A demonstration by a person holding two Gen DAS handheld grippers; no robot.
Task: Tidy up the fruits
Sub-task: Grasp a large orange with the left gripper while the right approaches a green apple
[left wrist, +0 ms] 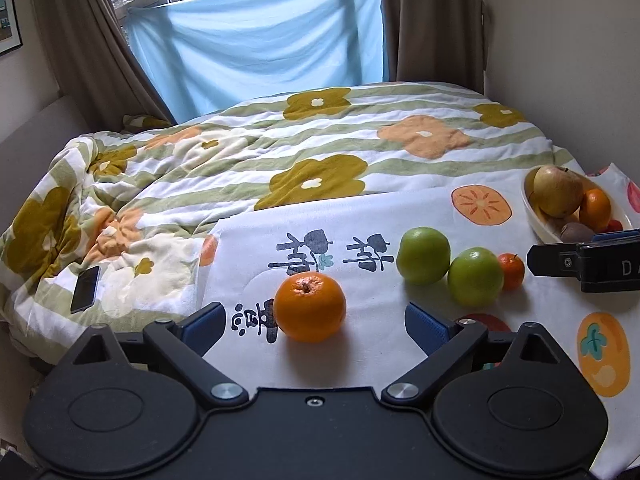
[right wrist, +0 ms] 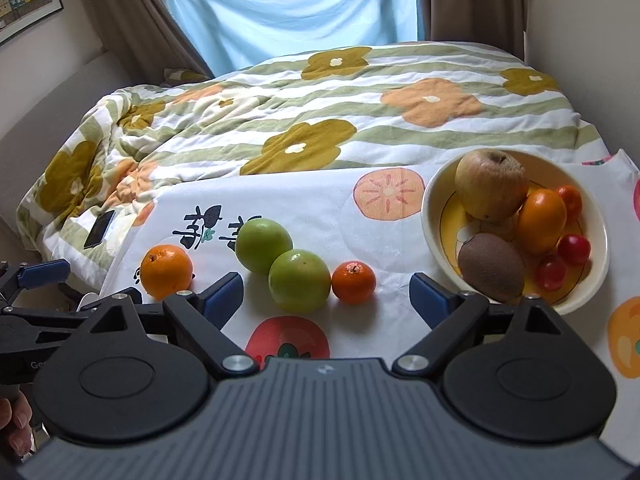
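A large orange (left wrist: 310,307) lies on the white fruit-print cloth (left wrist: 360,220), just ahead of my left gripper (left wrist: 316,326), whose jaws stand open either side of it without touching. Further right sit two green apples (right wrist: 262,245) (right wrist: 298,280) and a small tangerine (right wrist: 353,282). My right gripper (right wrist: 326,300) is open just short of the nearer apple and the tangerine. A cream bowl (right wrist: 430,216) at the right holds a yellowish apple (right wrist: 491,184), an orange (right wrist: 541,220), a kiwi (right wrist: 491,266) and cherry tomatoes (right wrist: 574,248).
The cloth lies on a bed with a flowered, striped quilt (left wrist: 320,148). A dark phone (left wrist: 85,289) rests on the quilt at the left. Curtains and a blue sheet (left wrist: 260,48) hang behind. A finger (left wrist: 560,262) of my right gripper reaches in from the right edge.
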